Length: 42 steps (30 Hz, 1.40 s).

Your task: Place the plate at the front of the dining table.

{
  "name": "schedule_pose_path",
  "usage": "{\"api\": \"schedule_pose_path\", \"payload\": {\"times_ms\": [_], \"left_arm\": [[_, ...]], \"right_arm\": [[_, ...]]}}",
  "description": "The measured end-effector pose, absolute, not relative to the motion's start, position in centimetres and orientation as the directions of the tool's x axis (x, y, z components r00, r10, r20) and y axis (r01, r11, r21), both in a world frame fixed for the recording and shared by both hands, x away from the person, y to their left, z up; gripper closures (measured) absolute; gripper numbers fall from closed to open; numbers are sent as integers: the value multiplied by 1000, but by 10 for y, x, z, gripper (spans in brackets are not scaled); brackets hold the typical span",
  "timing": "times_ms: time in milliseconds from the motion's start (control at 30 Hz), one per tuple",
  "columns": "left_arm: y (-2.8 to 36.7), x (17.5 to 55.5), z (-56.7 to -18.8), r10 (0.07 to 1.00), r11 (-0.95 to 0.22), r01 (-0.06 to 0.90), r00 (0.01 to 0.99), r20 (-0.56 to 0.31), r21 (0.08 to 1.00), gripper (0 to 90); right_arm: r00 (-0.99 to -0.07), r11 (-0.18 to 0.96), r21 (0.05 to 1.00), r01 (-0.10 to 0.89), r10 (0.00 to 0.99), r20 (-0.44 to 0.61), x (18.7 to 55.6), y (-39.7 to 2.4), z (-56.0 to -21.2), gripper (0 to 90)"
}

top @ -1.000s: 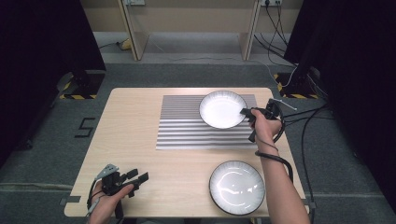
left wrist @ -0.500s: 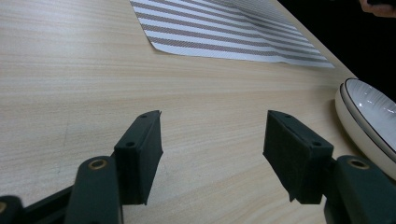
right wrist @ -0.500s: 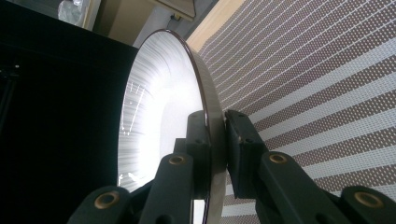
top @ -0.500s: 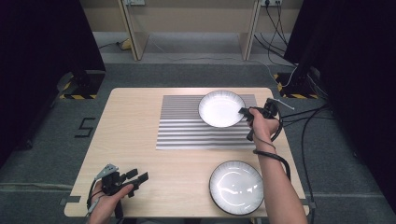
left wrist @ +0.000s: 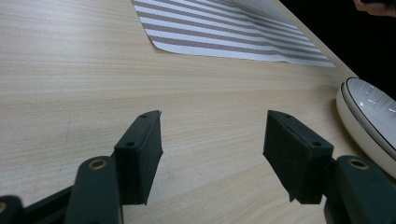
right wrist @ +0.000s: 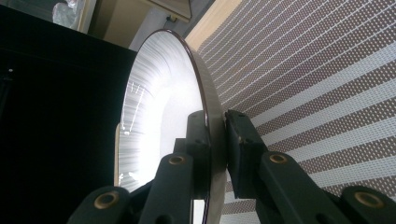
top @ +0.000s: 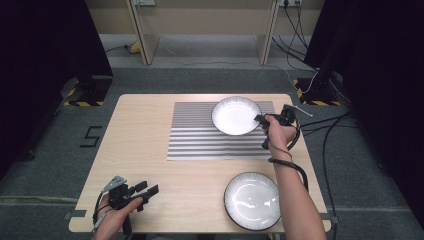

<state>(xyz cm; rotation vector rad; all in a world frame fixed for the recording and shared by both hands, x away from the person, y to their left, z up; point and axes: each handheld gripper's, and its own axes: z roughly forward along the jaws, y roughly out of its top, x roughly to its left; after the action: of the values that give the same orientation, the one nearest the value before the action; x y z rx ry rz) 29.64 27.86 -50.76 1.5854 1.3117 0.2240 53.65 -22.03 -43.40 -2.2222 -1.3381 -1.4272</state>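
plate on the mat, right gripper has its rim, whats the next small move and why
Probably lower the plate flat onto the striped mat, then open. The right gripper is shut on its rim, one jaw inside, one under, and the plate sits over the mat's far right corner. The left gripper rests open near the table's front edge, beside a second plate.

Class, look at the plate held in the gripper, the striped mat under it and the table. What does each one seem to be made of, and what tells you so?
Plate: probably glazed ceramic; glossy white face with bright glare, dark rim line. Striped mat: seemingly woven vinyl or fabric; the right gripper view shows a fine dotted weave, matte. Table: light wood or wood-look laminate; straight grain lines, dull sheen.
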Motion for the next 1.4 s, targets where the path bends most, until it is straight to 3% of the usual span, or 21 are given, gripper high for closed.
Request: {"api": "schedule_pose_path", "payload": {"times_ms": [1400], "left_arm": [[279,297,-510,810,115,629,388,-439,769,367]], "right_arm": [[176,-589,282,757,601,780,552,-207,-453,785]]}}
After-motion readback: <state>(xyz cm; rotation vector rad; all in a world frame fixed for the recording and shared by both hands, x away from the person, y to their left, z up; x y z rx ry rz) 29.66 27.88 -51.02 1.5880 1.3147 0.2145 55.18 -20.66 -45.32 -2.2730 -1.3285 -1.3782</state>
